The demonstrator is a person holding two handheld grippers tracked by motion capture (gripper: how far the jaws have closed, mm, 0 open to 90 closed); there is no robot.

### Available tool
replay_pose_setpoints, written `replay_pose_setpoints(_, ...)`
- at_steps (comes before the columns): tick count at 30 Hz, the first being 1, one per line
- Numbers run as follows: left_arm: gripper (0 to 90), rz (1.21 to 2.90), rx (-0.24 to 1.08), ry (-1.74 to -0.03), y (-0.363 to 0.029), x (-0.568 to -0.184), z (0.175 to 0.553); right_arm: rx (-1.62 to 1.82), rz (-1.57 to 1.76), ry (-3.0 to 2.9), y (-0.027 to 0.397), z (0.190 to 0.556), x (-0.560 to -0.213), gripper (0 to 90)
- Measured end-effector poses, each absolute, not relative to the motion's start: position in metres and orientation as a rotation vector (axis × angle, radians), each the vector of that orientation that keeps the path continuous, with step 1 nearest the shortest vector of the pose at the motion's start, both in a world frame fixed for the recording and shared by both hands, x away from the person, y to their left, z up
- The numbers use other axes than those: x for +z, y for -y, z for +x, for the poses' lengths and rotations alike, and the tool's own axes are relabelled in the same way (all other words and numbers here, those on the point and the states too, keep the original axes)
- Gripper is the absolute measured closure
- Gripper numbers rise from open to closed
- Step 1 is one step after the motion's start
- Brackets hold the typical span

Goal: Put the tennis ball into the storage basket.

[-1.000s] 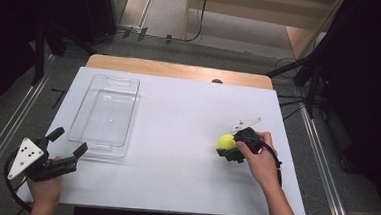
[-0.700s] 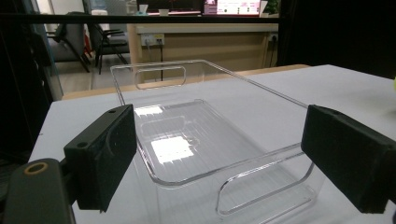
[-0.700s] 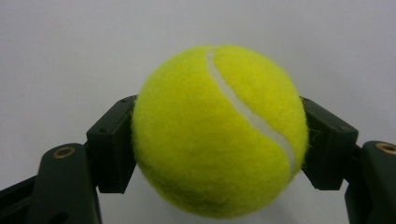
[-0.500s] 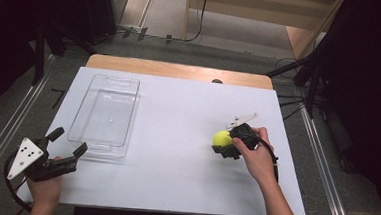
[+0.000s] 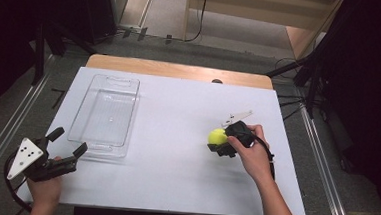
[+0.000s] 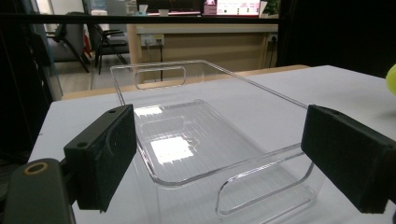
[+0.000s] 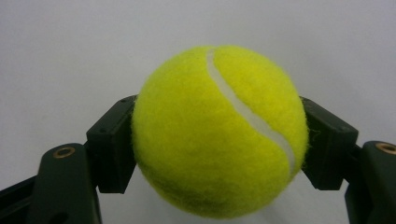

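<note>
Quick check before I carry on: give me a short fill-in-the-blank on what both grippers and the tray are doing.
1. The right gripper is shut on a yellow ____ ball.
2. The left gripper has its jaws ____.
3. The clear plastic tray holds ____.
4. On the white table, the tennis ball lies to the tray's ____.

Missing words: tennis; open; nothing; right

The right gripper [image 5: 218,141] has carried the tennis ball [image 5: 217,136] slightly up the table.
</note>
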State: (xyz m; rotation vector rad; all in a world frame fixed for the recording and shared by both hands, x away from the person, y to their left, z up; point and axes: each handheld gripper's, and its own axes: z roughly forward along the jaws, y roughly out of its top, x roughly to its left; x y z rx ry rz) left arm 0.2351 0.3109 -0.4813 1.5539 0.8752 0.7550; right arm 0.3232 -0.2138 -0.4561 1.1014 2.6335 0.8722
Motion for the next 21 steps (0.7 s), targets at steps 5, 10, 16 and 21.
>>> replay_pose_setpoints(5, 11.1, 1.557, 0.755, -0.875, -0.311, -0.481, 0.235, 0.881, 1.097, -2.639, 0.21, 0.324, -0.455, 23.4)
replay_pose_setpoints(10, 11.1, 1.557, 0.755, -0.875, -0.311, -0.481, 0.235, 0.887, 1.069, -2.648, 0.206, 0.325, -0.455, 23.4)
replay_pose_setpoints(16, 11.1, 1.555, 0.753, -0.875, -0.311, -0.481, 0.235, 0.892, 1.062, -2.656, 0.201, 0.326, -0.454, 23.4)
replay_pose_setpoints(21, 11.1, 1.557, 0.754, -0.875, -0.311, -0.481, 0.235, 0.9, 1.039, -2.663, 0.196, 0.328, -0.452, 23.4)
